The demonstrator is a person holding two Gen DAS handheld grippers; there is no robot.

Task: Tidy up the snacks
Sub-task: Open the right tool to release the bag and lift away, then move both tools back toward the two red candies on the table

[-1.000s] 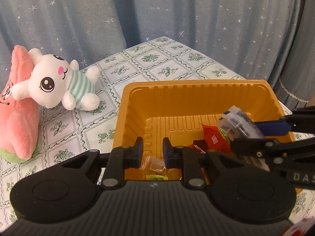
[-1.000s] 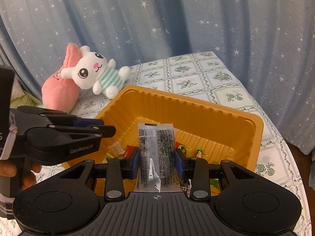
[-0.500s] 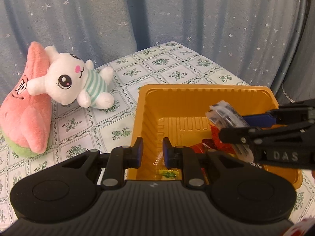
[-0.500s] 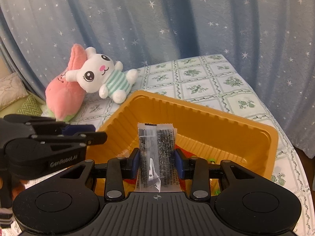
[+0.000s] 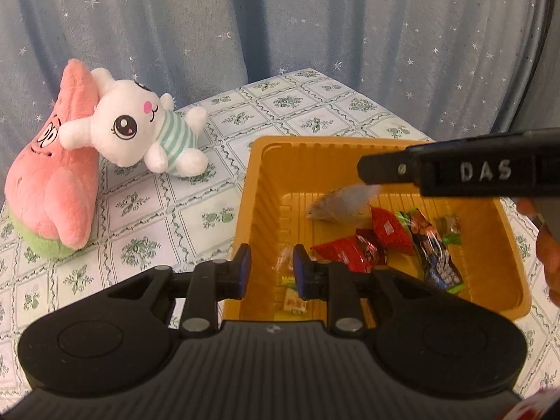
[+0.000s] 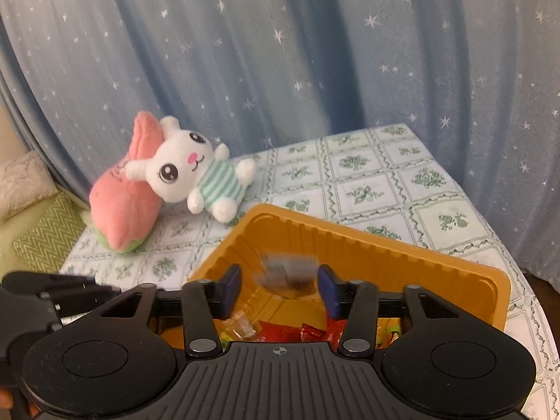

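Dropping: blurred packet [image 6: 287, 269] falls between released right gripper [image 6: 279, 290] into orange tray [image 6: 455, 280]; left gripper [image 5: 269, 269] empty, part-open.

Your left gripper [image 5: 269, 267] is matte black with blue pads and silver screws. Your right gripper [image 6: 279, 290] matches it. White "DAS" lettering marks its side.

A home, likely a bedroom or living room.
Star-print curtain [image 6: 280, 70], floral tablecloth [image 6: 385, 182], plush rabbit [image 6: 189, 175] and cushion [image 6: 21, 182] suggested it.
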